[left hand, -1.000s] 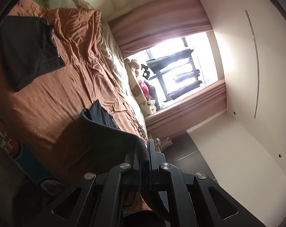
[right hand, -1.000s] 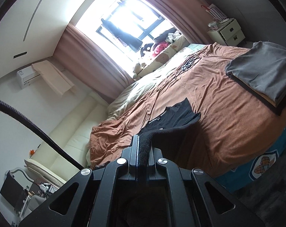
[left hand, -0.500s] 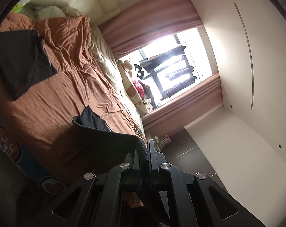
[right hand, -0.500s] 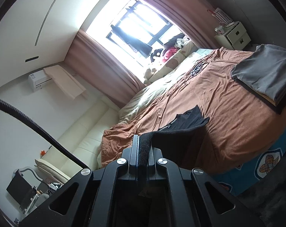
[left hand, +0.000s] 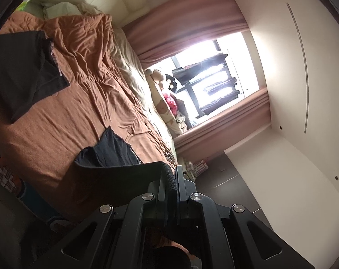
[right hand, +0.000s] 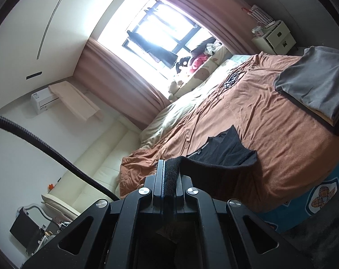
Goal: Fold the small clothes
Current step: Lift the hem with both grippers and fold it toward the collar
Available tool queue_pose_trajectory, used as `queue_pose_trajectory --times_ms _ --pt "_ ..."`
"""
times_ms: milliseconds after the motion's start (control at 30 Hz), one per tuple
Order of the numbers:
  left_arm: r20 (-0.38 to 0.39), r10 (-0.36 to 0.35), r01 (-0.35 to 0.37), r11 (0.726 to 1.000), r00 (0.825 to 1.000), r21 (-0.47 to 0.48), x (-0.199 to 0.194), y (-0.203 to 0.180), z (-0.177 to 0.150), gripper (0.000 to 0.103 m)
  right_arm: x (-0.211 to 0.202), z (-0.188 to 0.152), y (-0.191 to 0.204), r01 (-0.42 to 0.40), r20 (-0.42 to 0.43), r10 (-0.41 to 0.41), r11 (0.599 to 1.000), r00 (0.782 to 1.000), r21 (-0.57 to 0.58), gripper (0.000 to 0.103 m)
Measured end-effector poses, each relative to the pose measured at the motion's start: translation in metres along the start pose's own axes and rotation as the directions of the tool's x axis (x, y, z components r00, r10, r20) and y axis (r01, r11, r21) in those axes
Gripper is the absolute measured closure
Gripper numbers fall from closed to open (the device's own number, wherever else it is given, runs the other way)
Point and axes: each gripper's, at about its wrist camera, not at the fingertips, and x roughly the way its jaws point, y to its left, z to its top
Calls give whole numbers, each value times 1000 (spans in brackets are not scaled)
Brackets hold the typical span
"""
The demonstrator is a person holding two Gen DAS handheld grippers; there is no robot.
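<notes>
**Both grippers pinching the black garment, far end settling on the bed**

Fingers of my left gripper are pressed together on a thick edge of the black garment; my right gripper is clamped the same way on another part of that edge. Over the last second the cloth has shifted: its far end now lies further out and flatter on the orange-brown bedspread, while the near part hangs taut between my two pinches, off the bed's edge. I judge I am laying it out flat, so the first fold has not yet begun.

On the left side, the left wrist view alone shows a dark garment spread near the head of the bed, well apart from mine. Further right, the right wrist view alone shows a grey folded pile toward the foot of the bed, also well apart, plus the white nightstand by the curtain. Both views share the bright window. Neither view shows my hands.
</notes>
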Motion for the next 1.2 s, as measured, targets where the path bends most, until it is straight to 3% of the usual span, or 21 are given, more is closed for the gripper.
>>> queue_pose_trajectory --times_ms 333,600,900,1200 --pt "-30 76 -75 997 997 36 91 0 54 98 91 53 -11 61 -7 -61 998 998 16 101" --pt "-62 175 -173 984 983 31 161 30 74 98 177 84 -23 117 -71 -116 993 991 15 101" --pt "-102 273 -274 962 957 12 234 74 87 98 264 106 -57 204 -147 -197 978 969 36 101" --pt "-181 390 -400 916 903 -20 302 140 81 98 337 104 -94 303 -237 -283 952 929 52 101"
